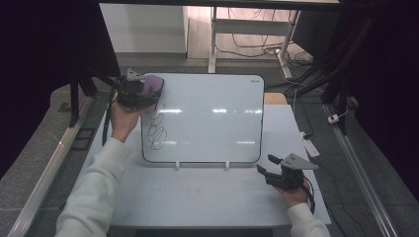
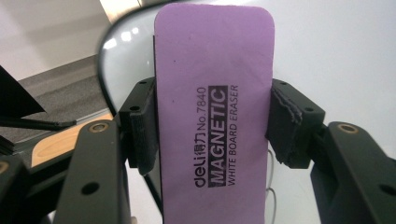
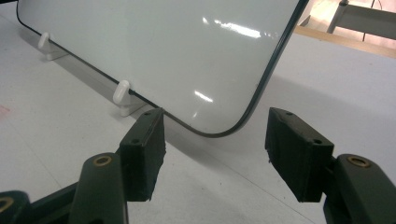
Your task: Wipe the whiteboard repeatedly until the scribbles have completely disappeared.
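Nearest, at the table's [image 1: 197, 197] right front: right gripper [image 1: 269, 165] held low in the person's hand, jaws parted, nothing between them, aimed at the whiteboard's near right corner. Beyond, whiteboard [image 1: 212, 118] propped tilted on two small white clips [image 1: 177, 165]. Black looped scribbles [image 1: 158, 129] down its left side. Farther, at the board's upper left corner: left gripper [image 1: 148, 89] clamped on purple eraser [image 2: 215, 107], pads pressing both long edges, printed face toward the camera in the left gripper view. Eraser just above the scribbles; contact with the board not discernible.
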